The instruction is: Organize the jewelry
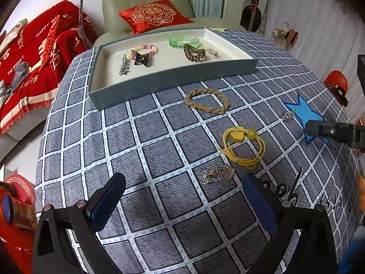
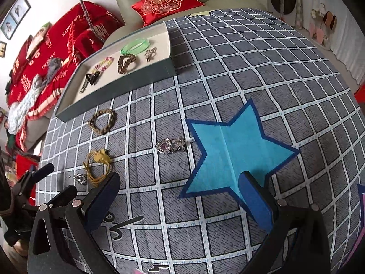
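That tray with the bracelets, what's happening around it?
Someone with tongs in each hand is sorting jewelry into the tray. Several pieces already lie inside. On the checked cloth outside it lie a braided bracelet, a yellow hair tie and a silver heart charm. Both the left tongs and right tongs are open and empty.

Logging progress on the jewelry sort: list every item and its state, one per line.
Tray: open, partly filled.
Green bangle: in tray.
Beaded bracelet: in tray.
Braided bracelet: on tablecloth.
Yellow hair tie: on tablecloth.
Heart brooch: on tablecloth.
Left gripper: jaws open, empty.
Right gripper: jaws open, empty.
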Demonstrator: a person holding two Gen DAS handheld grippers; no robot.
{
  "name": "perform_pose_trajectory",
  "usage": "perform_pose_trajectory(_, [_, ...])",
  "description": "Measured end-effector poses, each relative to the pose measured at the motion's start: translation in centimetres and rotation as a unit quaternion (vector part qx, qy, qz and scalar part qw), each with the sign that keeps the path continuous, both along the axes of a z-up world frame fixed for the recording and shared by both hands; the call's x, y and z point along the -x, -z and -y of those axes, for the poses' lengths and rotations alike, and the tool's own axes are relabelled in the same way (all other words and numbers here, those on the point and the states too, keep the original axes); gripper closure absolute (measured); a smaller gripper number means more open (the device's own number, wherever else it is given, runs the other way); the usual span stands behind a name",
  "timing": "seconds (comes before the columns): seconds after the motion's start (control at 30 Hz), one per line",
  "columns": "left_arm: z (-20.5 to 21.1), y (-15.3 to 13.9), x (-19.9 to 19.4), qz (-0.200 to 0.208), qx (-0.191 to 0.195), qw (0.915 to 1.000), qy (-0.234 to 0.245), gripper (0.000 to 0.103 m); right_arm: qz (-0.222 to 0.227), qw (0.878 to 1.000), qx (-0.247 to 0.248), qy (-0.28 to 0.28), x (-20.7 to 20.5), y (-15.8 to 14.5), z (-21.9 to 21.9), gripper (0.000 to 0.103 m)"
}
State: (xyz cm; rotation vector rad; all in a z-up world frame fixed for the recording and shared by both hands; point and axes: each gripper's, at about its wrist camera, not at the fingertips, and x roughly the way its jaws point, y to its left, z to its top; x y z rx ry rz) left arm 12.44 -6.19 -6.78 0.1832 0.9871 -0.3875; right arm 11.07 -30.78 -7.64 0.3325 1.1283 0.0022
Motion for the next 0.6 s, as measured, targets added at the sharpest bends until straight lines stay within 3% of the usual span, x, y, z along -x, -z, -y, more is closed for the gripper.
perform_pose_trajectory(0.27, [0.7, 0.6, -0.3, 0.0, -0.009, 1.0, 0.001, 0.0, 0.004, 1.0, 0.028, -0.006, -0.9, 0.3, -1.1, 0.003])
perform_pose_trajectory(0.6, [1.4, 0.9, -0.3, -0.002, -0.013, 0.9998, 0.013, 0.005, 0.011, 0.997, 0.071, -0.004, -2.4, 0.9, -2.2, 0.026])
